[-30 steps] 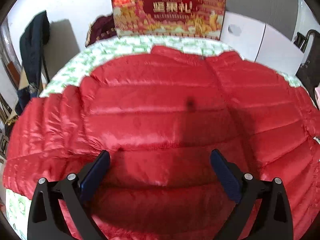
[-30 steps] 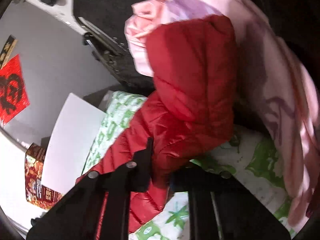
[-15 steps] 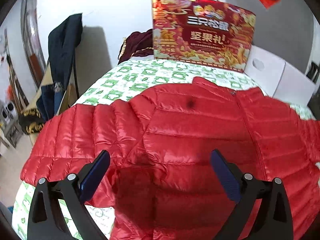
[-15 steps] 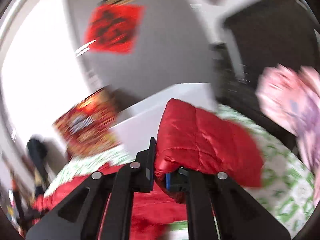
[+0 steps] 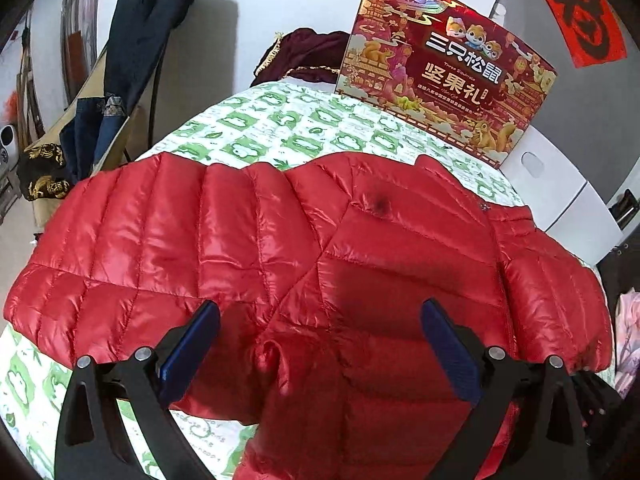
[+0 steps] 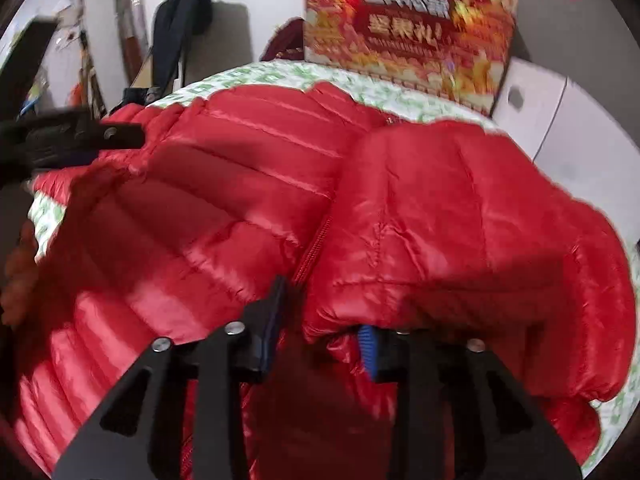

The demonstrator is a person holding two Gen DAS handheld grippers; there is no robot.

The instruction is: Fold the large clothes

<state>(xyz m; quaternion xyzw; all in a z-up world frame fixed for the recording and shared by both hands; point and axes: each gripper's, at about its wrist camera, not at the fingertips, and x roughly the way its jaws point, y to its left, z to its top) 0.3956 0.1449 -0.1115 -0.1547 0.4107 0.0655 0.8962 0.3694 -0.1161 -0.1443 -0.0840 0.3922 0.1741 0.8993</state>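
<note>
Red quilted down jacket (image 5: 360,264) lay spread across the bed w/ green-and-white patterned sheet (image 5: 304,128), front up, zipper running down the middle. One sleeve (image 6: 460,216) sat folded in over the chest on the right side; the other sleeve (image 5: 132,240) stretched out flat to the left. Left gripper (image 5: 320,344) hovered over the lower body of the jacket, jaws wide apart, nothing between them. Right gripper (image 6: 324,320) had just been opening; its pads stood partway apart w/ the folded sleeve's cuff between them, no longer pinched. Red gift box (image 5: 444,64) stood upright at the far edge of the bed, beside white boxes (image 5: 560,200).
</note>
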